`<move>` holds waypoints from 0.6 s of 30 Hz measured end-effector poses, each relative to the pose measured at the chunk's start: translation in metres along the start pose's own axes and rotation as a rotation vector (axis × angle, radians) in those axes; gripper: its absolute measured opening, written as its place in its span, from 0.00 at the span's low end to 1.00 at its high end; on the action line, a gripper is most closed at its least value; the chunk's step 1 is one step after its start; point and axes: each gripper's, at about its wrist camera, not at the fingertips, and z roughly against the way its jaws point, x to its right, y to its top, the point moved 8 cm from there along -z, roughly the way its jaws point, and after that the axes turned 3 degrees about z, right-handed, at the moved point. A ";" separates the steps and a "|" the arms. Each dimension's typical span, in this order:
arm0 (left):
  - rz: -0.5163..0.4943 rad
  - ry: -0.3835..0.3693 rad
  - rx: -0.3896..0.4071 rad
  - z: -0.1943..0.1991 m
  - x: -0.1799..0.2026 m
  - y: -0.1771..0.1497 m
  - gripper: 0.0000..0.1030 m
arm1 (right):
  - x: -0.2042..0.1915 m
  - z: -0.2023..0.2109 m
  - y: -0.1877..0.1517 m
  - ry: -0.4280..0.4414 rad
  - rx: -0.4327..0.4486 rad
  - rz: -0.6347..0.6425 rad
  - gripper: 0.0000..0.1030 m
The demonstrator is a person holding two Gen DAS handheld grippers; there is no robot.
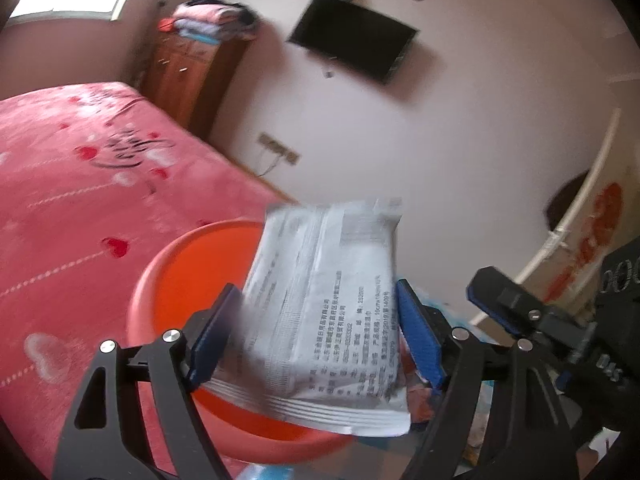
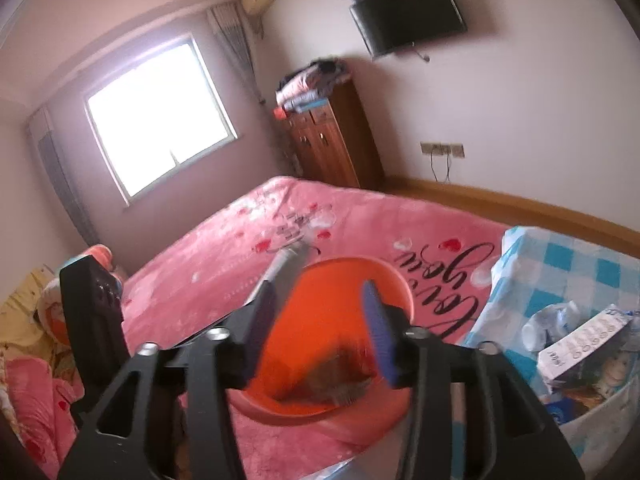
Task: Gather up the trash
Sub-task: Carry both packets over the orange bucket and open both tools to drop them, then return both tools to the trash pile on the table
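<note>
A white printed plastic packet (image 1: 324, 312) sits between the blue pads of my left gripper (image 1: 316, 320), which are spread wide; the packet is blurred and seems loose, over an orange basin (image 1: 180, 280). In the right wrist view my right gripper (image 2: 320, 320) is open and empty above the same orange basin (image 2: 320, 280), which holds a brownish piece of trash (image 2: 332, 376). The packet's edge (image 2: 288, 268) shows beside the left finger. The right gripper also appears at the right of the left wrist view (image 1: 520, 312).
The basin rests on a pink bed (image 2: 240, 248). A white bin with a blue checked bag (image 2: 560, 280) holds boxes and wrappers at the right. A wooden cabinet (image 2: 332, 140) and a wall TV (image 2: 408, 8) stand behind.
</note>
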 end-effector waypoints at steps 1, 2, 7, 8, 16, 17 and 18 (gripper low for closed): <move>0.002 0.003 0.009 0.000 -0.003 0.000 0.80 | 0.002 -0.005 -0.001 -0.005 -0.001 -0.013 0.61; -0.001 0.012 0.018 0.001 -0.006 -0.001 0.82 | 0.004 -0.004 -0.002 -0.003 0.007 -0.027 0.65; -0.048 0.027 0.082 0.010 -0.008 0.006 0.87 | 0.027 0.022 -0.007 -0.039 0.080 -0.107 0.84; -0.055 0.013 0.105 0.013 -0.006 0.006 0.87 | 0.032 0.027 -0.009 -0.048 0.091 -0.114 0.86; -0.197 -0.042 0.237 0.033 0.029 -0.006 0.94 | 0.082 0.089 -0.045 -0.218 0.240 -0.159 0.94; -0.222 -0.052 0.235 0.034 0.036 -0.011 0.94 | 0.088 0.095 -0.052 -0.234 0.249 -0.164 0.95; -0.236 -0.060 0.231 0.035 0.041 -0.015 0.94 | 0.094 0.099 -0.058 -0.248 0.257 -0.169 0.95</move>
